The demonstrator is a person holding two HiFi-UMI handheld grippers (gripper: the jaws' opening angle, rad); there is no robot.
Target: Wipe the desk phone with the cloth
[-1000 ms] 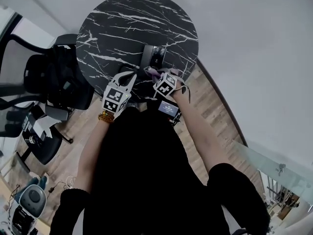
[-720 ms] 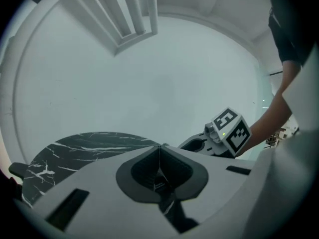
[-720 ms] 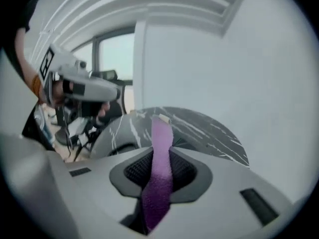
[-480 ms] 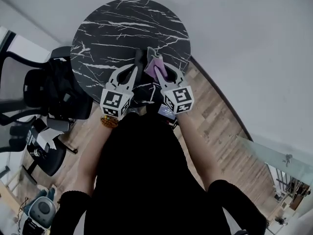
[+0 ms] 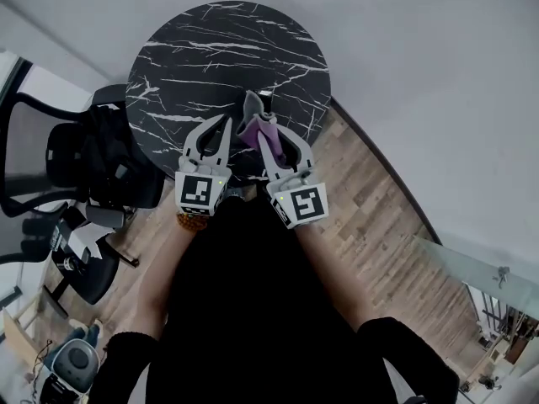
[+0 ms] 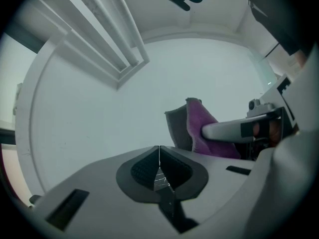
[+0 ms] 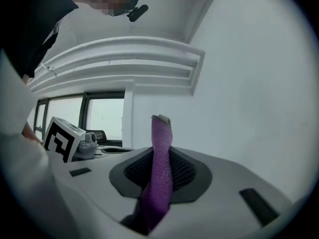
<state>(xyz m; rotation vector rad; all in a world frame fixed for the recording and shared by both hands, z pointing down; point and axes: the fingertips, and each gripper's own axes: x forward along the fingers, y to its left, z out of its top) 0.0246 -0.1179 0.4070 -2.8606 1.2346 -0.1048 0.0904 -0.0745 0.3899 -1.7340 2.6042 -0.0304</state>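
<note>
The right gripper [image 5: 265, 141] was clamped on a purple cloth [image 7: 162, 148]. The cloth was pinched between the ribbed pads [image 7: 185, 172] and stood up past them as a narrow strip with a small pale tag at its top. From the head view, the cloth rose from the jaw tips over the near edge of a round black marbled table [image 5: 219, 49], purple on one side and grey on the other.

Just to its left, the left gripper [image 6: 158, 158] had its jaws pressed together with nothing between them, and it pointed at a plain pale wall. In the left gripper view, the cloth and one finger of the right gripper showed at the right. In the right gripper view, the left gripper's marker cube [image 7: 60, 138] sat at the left, in front of a dark-framed window [image 7: 99, 118].

Both grippers were held side by side, near each other but apart, in front of a person in black clothes [image 5: 244, 310] with a beaded bracelet [image 5: 192, 221] on the left wrist.

The desk phone could not be made out in any view. A black office chair [image 5: 84, 154] stood left of the table, on a wooden floor [image 5: 370, 200].
</note>
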